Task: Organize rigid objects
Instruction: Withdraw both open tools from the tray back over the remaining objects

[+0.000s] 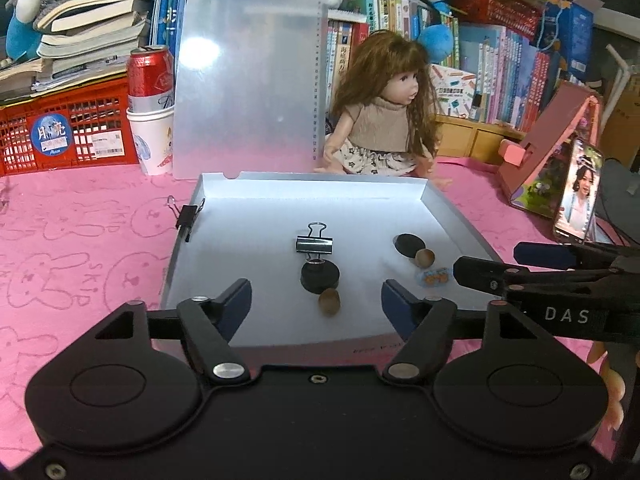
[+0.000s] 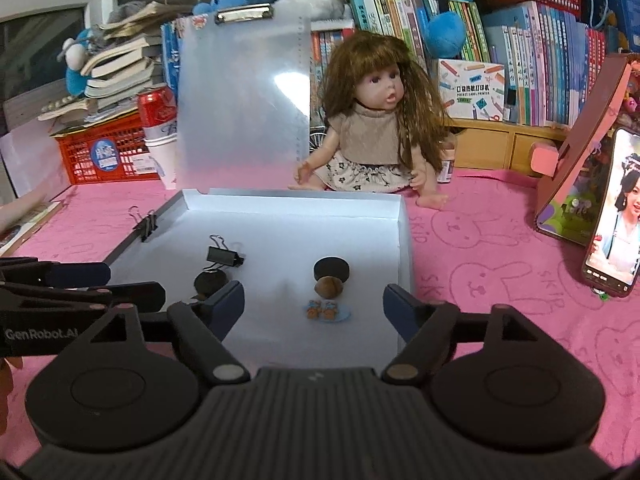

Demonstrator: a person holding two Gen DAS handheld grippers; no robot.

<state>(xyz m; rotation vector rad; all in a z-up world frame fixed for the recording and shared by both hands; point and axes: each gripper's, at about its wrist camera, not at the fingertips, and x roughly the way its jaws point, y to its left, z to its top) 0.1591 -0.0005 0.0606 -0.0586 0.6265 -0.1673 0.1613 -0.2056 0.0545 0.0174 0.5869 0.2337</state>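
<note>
A shallow white tray [image 1: 260,236] lies on the pink cloth. On its floor sit a black binder clip [image 1: 315,241], two black discs [image 1: 320,277] [image 1: 409,245], a brown nut beside each [image 1: 329,302] [image 1: 424,258], and a small sticker-like piece [image 1: 434,278]. Another binder clip [image 1: 188,216] grips the tray's left wall. My left gripper [image 1: 316,300] hovers open over the near edge, its pads clear of the nut below. My right gripper [image 2: 314,300] stands open above the nut [image 2: 329,286] and the sticker piece [image 2: 328,310], touching nothing.
A doll [image 1: 384,120] sits behind the tray beside an upright translucent clipboard [image 1: 248,80]. A red can in a paper cup [image 1: 150,76] and a red crate [image 1: 60,132] stand at back left. A phone [image 1: 578,196] leans on a pink stand at right.
</note>
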